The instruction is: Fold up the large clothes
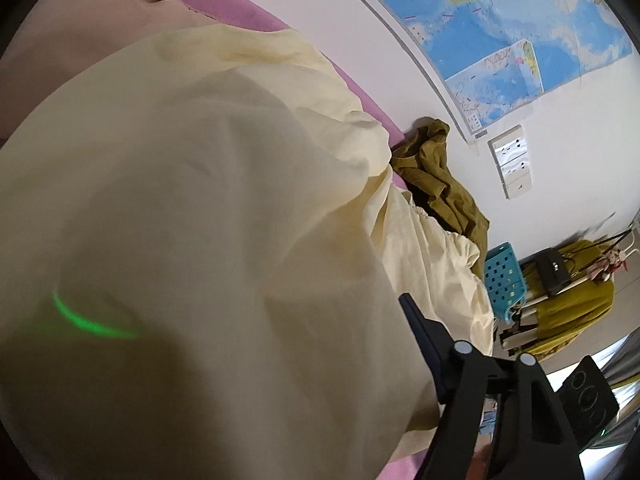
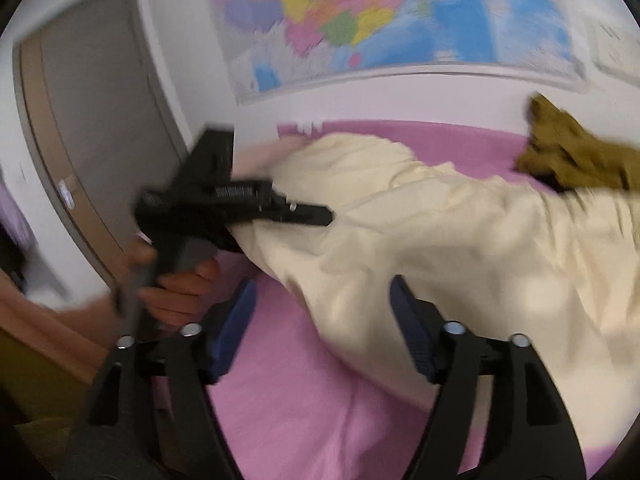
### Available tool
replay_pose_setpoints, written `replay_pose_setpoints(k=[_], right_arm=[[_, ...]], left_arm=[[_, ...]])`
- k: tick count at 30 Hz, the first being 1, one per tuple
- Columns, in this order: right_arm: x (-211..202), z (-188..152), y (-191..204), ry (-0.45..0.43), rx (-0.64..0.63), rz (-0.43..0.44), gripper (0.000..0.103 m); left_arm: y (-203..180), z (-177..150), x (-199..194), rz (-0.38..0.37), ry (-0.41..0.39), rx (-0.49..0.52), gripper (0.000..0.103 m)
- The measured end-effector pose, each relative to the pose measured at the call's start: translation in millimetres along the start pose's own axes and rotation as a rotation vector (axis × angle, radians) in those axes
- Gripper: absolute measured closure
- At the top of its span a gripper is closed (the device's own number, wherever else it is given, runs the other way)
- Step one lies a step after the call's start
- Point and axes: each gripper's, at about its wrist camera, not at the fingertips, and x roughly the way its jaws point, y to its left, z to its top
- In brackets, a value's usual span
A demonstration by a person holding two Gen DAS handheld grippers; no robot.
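A large pale-yellow garment lies spread across a pink bed below a wall map, one end gathered in the left hand-held gripper, which appears closed on a bunched edge of the cloth. The right hand-held gripper hangs over the bed with its fingers spread wide and nothing between them; the garment's near edge lies just beside its right finger.

The fabric looks thin, light and limp: it drapes in soft creases, sags from the grip and will likely slide and collapse unless held at two points. A gathered band, perhaps an elastic waist or cuff, runs near the far end; hems and corners such as that seem the firmest places to take hold, and the free near edge is the likely spot for the open gripper.

Much remains unclear. From the left wrist camera the cloth fills nearly the whole picture and hides one finger of that gripper, so the pinch itself is unseen there. The right wrist view is smeared by motion. Whether the garment is trousers, a skirt or a shirt cannot be told. An olive-green garment lies crumpled near the wall, partly cut off.
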Motion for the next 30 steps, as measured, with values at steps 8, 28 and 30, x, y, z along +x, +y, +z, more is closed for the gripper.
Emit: replay_pose_setpoints(k=[8, 28, 30], right_arm=[[-104, -69, -101, -0.111, 0.555, -0.061, 0.018], [-57, -56, -133, -0.259, 0.698, -0.465, 0.006], [-58, -54, -139, -0.316, 0.725, -0.389, 0.007]], left_arm=[[-6, -6, -1, 0.069, -0.011, 0.074, 0.037], [-12, -9, 3, 0.077, -0.019, 0.135, 0.032], [-14, -9, 3, 0.080, -0.016, 0.148, 0.030]])
